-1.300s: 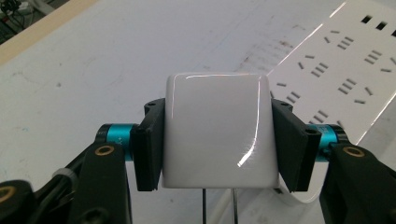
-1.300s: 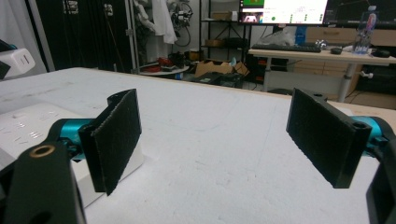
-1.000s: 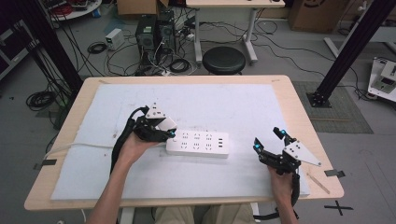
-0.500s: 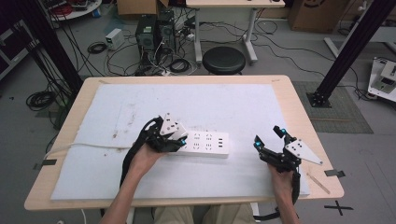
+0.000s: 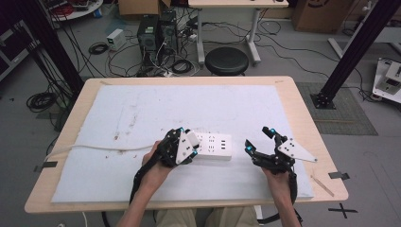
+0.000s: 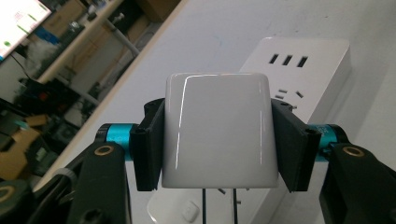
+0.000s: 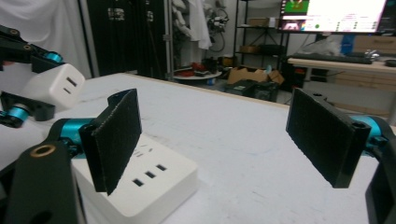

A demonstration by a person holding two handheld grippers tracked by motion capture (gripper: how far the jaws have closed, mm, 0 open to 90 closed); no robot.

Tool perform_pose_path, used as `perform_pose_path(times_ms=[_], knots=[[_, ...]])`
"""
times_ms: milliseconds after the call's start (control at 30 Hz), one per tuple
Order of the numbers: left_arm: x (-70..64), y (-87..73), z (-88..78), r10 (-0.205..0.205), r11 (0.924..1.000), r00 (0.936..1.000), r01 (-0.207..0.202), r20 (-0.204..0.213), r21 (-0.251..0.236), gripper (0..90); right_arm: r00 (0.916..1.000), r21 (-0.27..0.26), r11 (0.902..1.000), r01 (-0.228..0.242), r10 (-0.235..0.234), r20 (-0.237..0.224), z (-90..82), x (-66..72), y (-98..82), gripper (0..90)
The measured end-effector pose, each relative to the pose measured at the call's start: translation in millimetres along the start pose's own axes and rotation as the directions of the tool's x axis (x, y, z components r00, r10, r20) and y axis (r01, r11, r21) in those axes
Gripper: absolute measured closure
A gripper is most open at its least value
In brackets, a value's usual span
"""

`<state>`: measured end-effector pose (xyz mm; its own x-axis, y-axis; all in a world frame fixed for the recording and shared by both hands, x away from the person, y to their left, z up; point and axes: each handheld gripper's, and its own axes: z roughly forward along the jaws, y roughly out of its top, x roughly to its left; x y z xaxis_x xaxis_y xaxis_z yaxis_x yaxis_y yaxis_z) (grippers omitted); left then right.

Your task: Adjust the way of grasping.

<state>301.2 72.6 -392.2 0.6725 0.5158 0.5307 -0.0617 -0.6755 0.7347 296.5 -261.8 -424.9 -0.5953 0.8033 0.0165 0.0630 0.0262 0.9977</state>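
One white power strip (image 5: 215,145) on the white mat (image 5: 142,113) covering the bench (image 5: 302,109), with one white cord (image 5: 94,147) trailing off to the left. One white plug adapter (image 6: 217,130), clenched squarely between the pads of the left tool (image 5: 189,147), one black pad pressed flat against each side. Held just above the left end of the power strip, whose three slots and socket holes lie directly beyond and below the adapter in the left gripper view. Two tools in all. Right tool (image 5: 259,140) released, pads (image 7: 114,135) standing wide apart with nothing between, hovering just beside the right end of the strip, not touching it. One black stool (image 5: 227,60) on the floor beyond the bench.
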Motion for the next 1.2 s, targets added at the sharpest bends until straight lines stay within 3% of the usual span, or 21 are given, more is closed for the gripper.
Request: perform_pose_path(times_ms=[167,233,267,333,367,400,433,467,533,567,600,700,800,833,867,900,1033,1067,1100,1133,1200], knots=[[-14.0,2.4,-1.4,0.087,0.9932,0.9939,-0.092,-0.067,-0.071,42.4,0.9992,0.013,0.9999,0.001,0.0,-0.041,1.9,6.0,1.3,18.4],[-19.0,3.8,-2.0,0.126,0.9869,0.9873,-0.135,-0.097,-0.089,42.4,0.9976,0.018,0.9998,-0.011,0.012,-0.068,2.9,8.3,2.1,18.4],[-19.0,3.8,-2.0,0.126,0.9869,0.9873,-0.135,-0.097,-0.089,42.4,0.9976,0.018,0.9998,-0.011,0.012,-0.068,2.9,8.3,2.1,18.4],[-27.2,5.1,-2.2,0.191,0.9709,0.9716,-0.208,-0.14,-0.119,42.4,0.9934,0.03,0.9994,-0.016,0.019,-0.113,5.5,12.3,3.8,18.4],[-27.2,5.1,-2.2,0.191,0.9709,0.9716,-0.208,-0.14,-0.119,42.4,0.9934,0.03,0.9994,-0.016,0.019,-0.113,5.5,12.3,3.8,18.4],[-35.4,5.6,-0.9,0.235,0.9571,0.9572,-0.258,-0.169,-0.131,42.4,0.9846,0.04,0.9992,0.01,-0.002,-0.175,9.1,17.7,6.2,18.4],[-35.4,5.6,-0.9,0.235,0.9571,0.9572,-0.258,-0.169,-0.131,42.4,0.9846,0.04,0.9992,0.01,-0.002,-0.175,9.1,17.7,6.2,18.4],[-40.9,5.2,0.5,0.252,0.9482,0.9501,-0.281,-0.184,-0.149,42.4,0.9775,0.057,0.9983,0.014,-0.002,-0.211,11.1,21.8,7.5,18.4],[-46.0,4.3,1.1,0.278,0.9367,0.9366,-0.313,-0.214,-0.156,42.5,0.971,0.068,0.9976,0.012,0.004,-0.239,12.7,24.4,8.2,18.4],[-46.0,4.3,1.1,0.278,0.9367,0.9366,-0.313,-0.214,-0.156,42.4,0.971,0.068,0.9976,0.012,0.004,-0.239,12.7,24.4,8.2,18.4],[-48.7,3.6,1.9,0.279,0.932,0.9337,-0.319,-0.225,-0.171,42.4,0.9682,0.079,0.9969,0.007,0.013,-0.25,13.1,25.6,8.6,18.5],[-53.4,2.1,1.7,0.286,0.9223,0.9254,-0.336,-0.248,-0.19,42.4,0.9479,0.12,0.9927,-0.012,0.05,-0.315,16.5,27.5,10.1,18.8],[-58.2,1.5,1.7,0.303,0.9062,0.9132,-0.365,-0.273,-0.214,42.4,0.9297,0.148,0.9889,-0.007,0.061,-0.363,20.9,32.5,10.8,18.8],[-59.4,1.8,1.6,0.313,0.8996,0.9079,-0.378,-0.278,-0.219,42.4,0.9297,0.148,0.9889,-0.007,0.061,-0.363,20.9,32.5,10.8,18.8],[-61.2,2.0,2.0,0.316,0.8957,0.9062,-0.383,-0.281,-0.227,42.4,0.9245,0.152,0.9883,-0.011,0.068,-0.375,22.5,33.6,10.8,18.8],[-62.6,2.6,1.8,0.333,0.8885,0.8995,-0.4,-0.282,-0.225,42.4,0.9171,0.158,0.9872,-0.017,0.079,-0.391,23.9,34.6,10.8,18.8],[-67.8,4.4,2.4,0.359,0.8711,0.8875,-0.43,-0.288,-0.237,42.4,0.9017,0.172,0.9844,-0.035,0.106,-0.419,28.9,38.5,11.8,18.8],[-67.8,4.4,2.4,0.359,0.8711,0.8875,-0.43,-0.288,-0.237,42.4,0.9017,0.172,0.9844,-0.035,0.106,-0.419,28.9,38.5,11.8,18.8],[-72.3,6.5,1.4,0.382,0.854,0.8738,-0.458,-0.301,-0.247,42.4,0.8863,0.191,0.9809,-0.04,0.123,-0.446,34.1,40.3,11.5,18.9],[-72.3,6.5,1.4,0.382,0.854,0.8738,-0.458,-0.301,-0.247,42.4,0.8819,0.201,0.9786,-0.041,0.13,-0.453,35.4,40.7,11.4,19.1],[-75.0,7.5,1.4,0.395,0.8425,0.8649,-0.476,-0.309,-0.253,42.4,0.8792,0.202,0.9784,-0.044,0.134,-0.457,36.5,41.0,11.2,19.2]])
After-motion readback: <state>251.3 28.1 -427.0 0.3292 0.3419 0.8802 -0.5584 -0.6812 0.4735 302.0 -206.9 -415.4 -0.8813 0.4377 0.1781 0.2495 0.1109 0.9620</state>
